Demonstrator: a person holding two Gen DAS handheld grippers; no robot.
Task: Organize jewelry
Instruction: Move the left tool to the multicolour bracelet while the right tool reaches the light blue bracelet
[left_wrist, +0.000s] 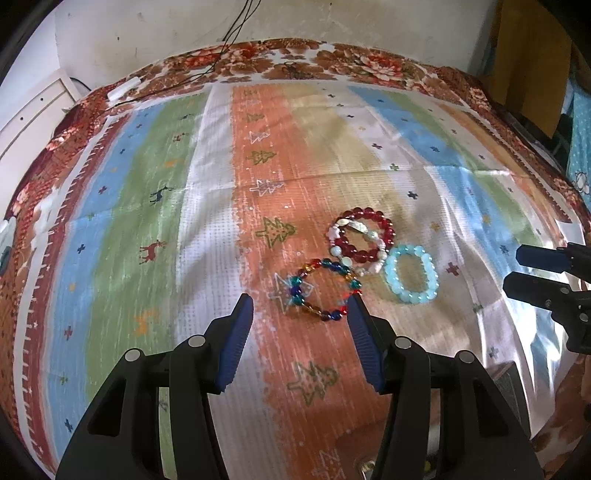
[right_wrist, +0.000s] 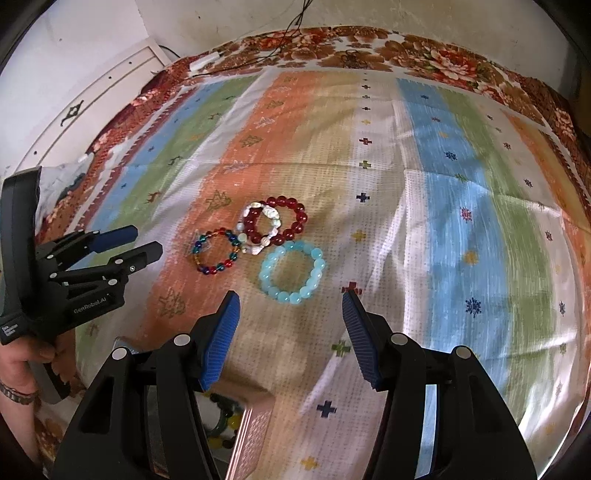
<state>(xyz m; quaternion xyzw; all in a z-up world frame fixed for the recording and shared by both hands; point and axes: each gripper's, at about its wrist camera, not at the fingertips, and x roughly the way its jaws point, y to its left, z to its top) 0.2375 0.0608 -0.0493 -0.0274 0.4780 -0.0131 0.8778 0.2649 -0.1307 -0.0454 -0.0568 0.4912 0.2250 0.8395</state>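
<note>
Both tools, left tool (left_wrist: 300, 308) and right tool (right_wrist: 290, 308), are hovering open and empty above four touching beaded bracelets on the striped cloth (left_wrist: 207, 221). Lifting the multicoloured glass-bead bracelet (left_wrist: 320, 290) risks dragging the overlapping red bead bracelet (left_wrist: 365, 236).

Bright daylight, glare on the shiny cloth (left_wrist: 480, 206), motion blur, fisheye-bent edges

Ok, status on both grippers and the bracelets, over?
Left gripper and right gripper open, empty. Multicolour, red, white and light-blue bead bracelets on striped cloth. Nothing in the way.
</note>
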